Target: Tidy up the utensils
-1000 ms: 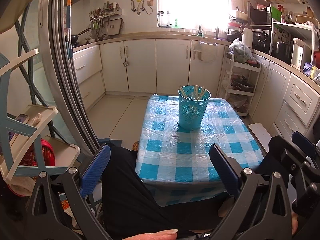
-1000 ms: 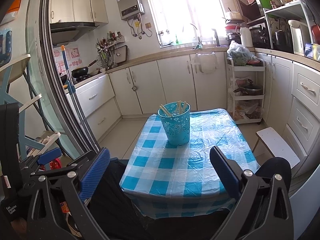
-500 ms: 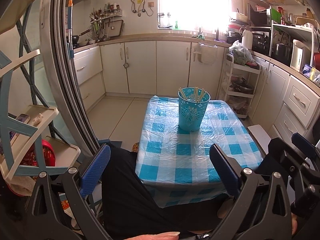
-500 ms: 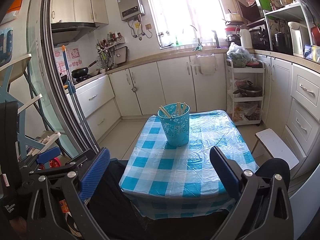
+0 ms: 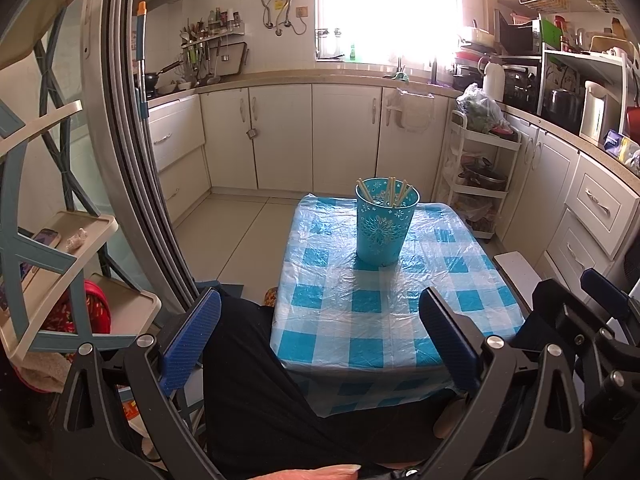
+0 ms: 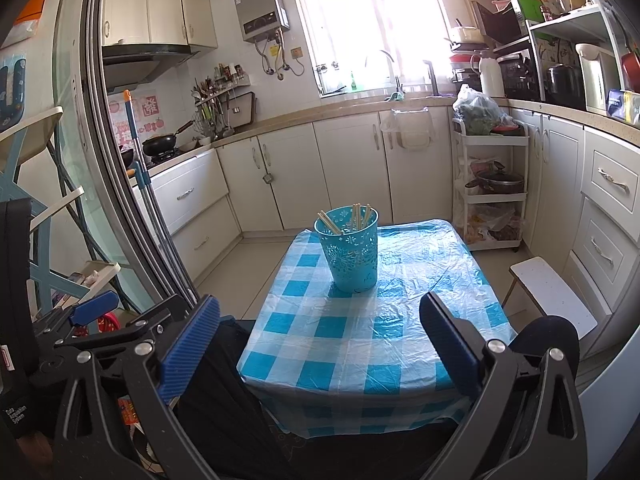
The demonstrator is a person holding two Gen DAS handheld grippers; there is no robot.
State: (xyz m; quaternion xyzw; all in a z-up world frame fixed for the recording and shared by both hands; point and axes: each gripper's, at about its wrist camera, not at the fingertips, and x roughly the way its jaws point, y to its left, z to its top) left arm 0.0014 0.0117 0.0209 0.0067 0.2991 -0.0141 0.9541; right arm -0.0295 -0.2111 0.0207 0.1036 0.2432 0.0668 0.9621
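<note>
Chopsticks [image 5: 391, 191] stay in the cup [image 5: 385, 227]; both grippers' jaws remain wide open, empty — nothing shifted.

chopsticks [image 5: 391, 191] in holder [image 5: 385, 227]; holder on table's [image 5: 360, 320] far half; trolley [image 5: 480, 176] right

Domestic kitchen. A window [image 6: 376, 24] is the landmark: below it run a countertop [image 6: 344, 106] and white cabinets [image 6: 348, 168]; left of it hang a water heater [image 6: 262, 8] and utensil rack [image 6: 218, 92].
</note>
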